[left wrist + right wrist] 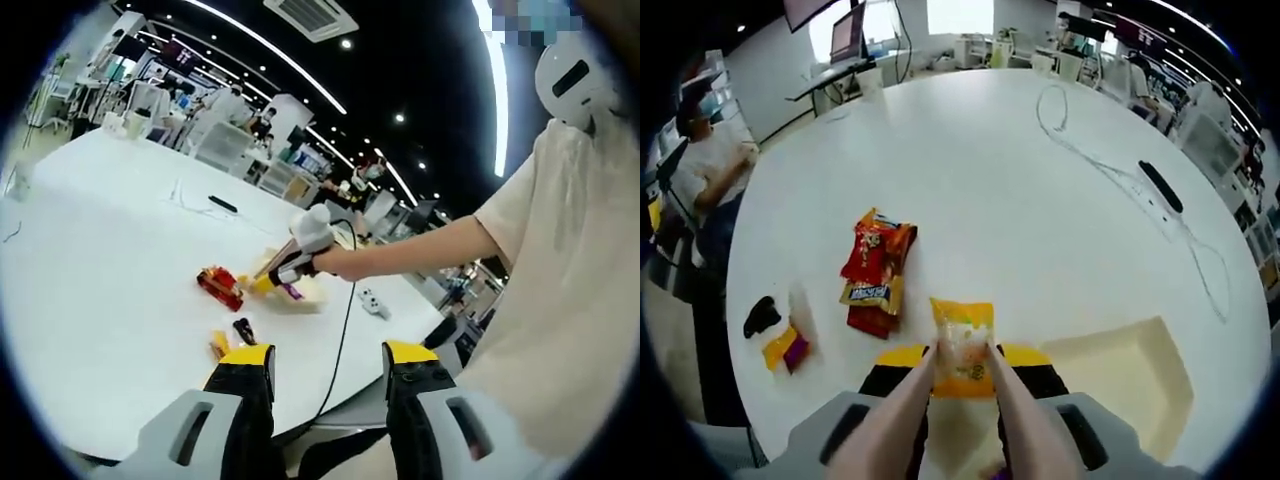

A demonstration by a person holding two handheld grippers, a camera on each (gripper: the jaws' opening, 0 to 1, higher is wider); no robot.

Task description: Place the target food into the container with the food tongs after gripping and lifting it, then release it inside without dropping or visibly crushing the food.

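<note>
right gripper clamps tongs | tongs pinch yellow packet | container beside, probably empty

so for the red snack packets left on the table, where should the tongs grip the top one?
Grip the top red snack packet across its narrow width, near the crimped end by the yellow label. It lies flat, stacked lengthwise on another, so come from above with the tongs straddling its long sides, clear of the packet below. They currently hold the yellow packet; the container sits to the right.
</note>
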